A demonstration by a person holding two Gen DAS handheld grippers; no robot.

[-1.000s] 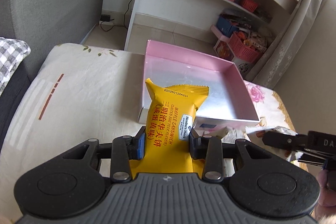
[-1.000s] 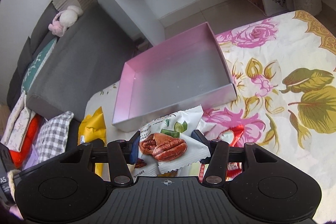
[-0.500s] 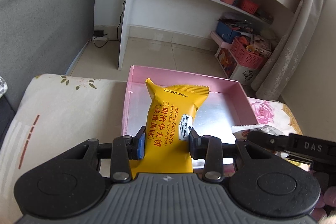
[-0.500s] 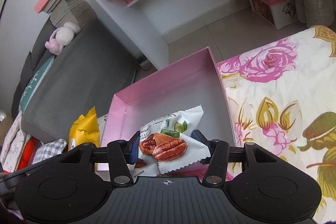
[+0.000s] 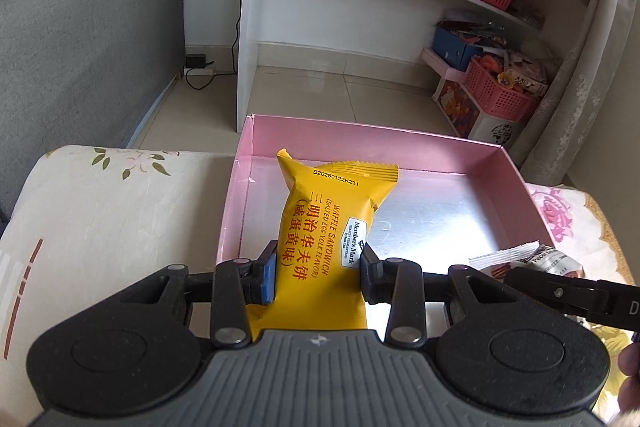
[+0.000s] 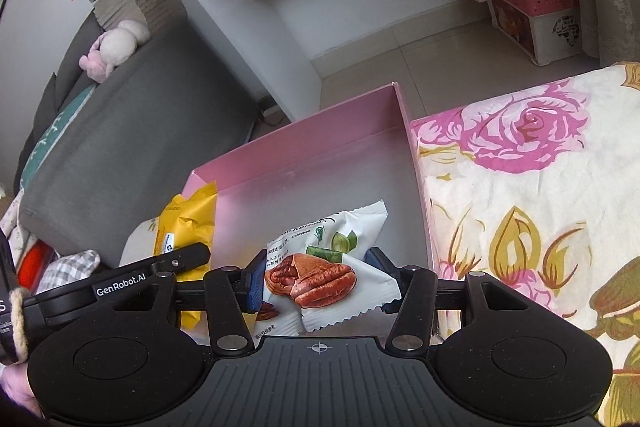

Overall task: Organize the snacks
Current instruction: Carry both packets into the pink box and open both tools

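Landmark: pink box, open-topped, stood on the floral-cloth surface.
Left claw: clamped on the yellow waffle packet; packet held above the box's left part, its top end pointing toward the far wall.
Right claw: clamped on the white pecan packet; packet held over the box's near right part.
Box floor: silver, bare where visible.
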